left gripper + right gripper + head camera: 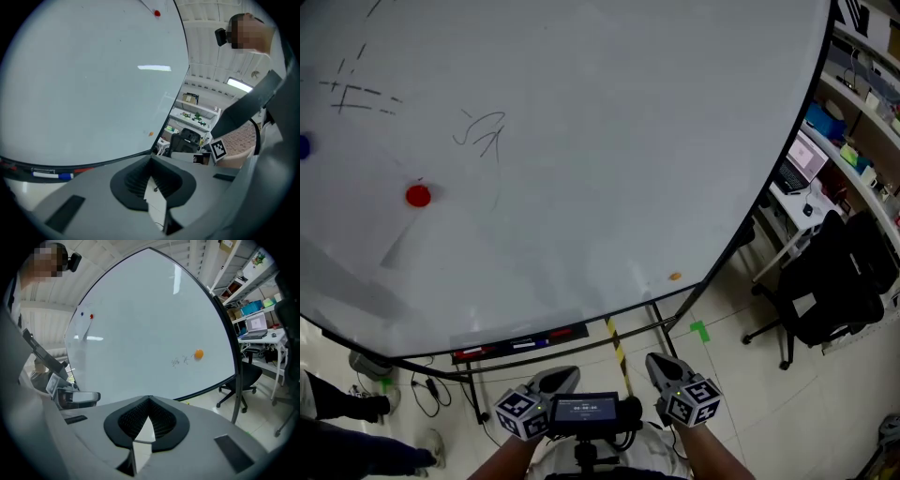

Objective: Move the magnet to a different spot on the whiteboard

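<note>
Head view showed the left tool (555,382) and the right tool (664,367) held low and side by side, below the whiteboard (600,141) and well apart from it. Each tool's own view showed its jaws closed together with nothing between them.

We noted three small round magnets on the board. An orange magnet (675,277) lay ahead of and just above the right tool, and was the nearest to it. A red magnet (417,195) lay far up and to the left of the left tool, and a blue magnet (304,145) lay beyond that at the picture's edge. We could not tell which one the task meant. The marker tray (520,345) sat directly ahead of the left tool, under the board's lower edge.

We judged any of the three to be light, rigid and smooth-capped, sitting flat and low on the board and held by magnetic pull alone. We judged that the hold should fall across the rim, pads on opposite edges, once the jaws were opened. We judged the shallow rim a slip risk, and that tipping one edge off should break the pull more easily than a straight draw.
</note>
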{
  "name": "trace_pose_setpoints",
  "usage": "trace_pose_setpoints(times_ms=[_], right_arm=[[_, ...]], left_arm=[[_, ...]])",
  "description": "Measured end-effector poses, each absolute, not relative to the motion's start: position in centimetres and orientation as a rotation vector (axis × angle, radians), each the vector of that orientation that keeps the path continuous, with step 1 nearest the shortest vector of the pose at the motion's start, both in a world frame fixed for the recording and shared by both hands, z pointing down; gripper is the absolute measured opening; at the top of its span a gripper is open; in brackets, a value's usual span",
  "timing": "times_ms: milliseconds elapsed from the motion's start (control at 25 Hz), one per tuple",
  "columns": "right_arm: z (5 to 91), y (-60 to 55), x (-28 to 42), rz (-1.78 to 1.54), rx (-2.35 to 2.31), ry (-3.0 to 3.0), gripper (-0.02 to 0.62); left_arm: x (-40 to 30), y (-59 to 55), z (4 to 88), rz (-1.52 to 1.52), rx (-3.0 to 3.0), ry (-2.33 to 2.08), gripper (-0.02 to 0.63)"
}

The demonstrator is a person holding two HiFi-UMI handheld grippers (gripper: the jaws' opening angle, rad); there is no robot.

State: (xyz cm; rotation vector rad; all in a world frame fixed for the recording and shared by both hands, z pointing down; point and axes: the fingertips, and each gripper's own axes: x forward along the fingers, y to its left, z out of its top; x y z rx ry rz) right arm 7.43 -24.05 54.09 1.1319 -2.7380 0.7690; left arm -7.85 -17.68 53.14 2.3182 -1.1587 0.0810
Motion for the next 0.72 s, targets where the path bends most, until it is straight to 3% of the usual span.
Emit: trace_pose_setpoints(times_ms=[440,720], right_arm=[[55.3,-33.8,13.9,0.668,1.187,-2.724,0.031],[55.9,-39.5,15.3,0.629,1.233,-2.694,0.084]], left_arm=[[-2.4,-23.5,53.5,0.097,2.307,-1.141,0.035],[-1.8,-24.8,53.8,0.114,2.274,-1.203,0.035]])
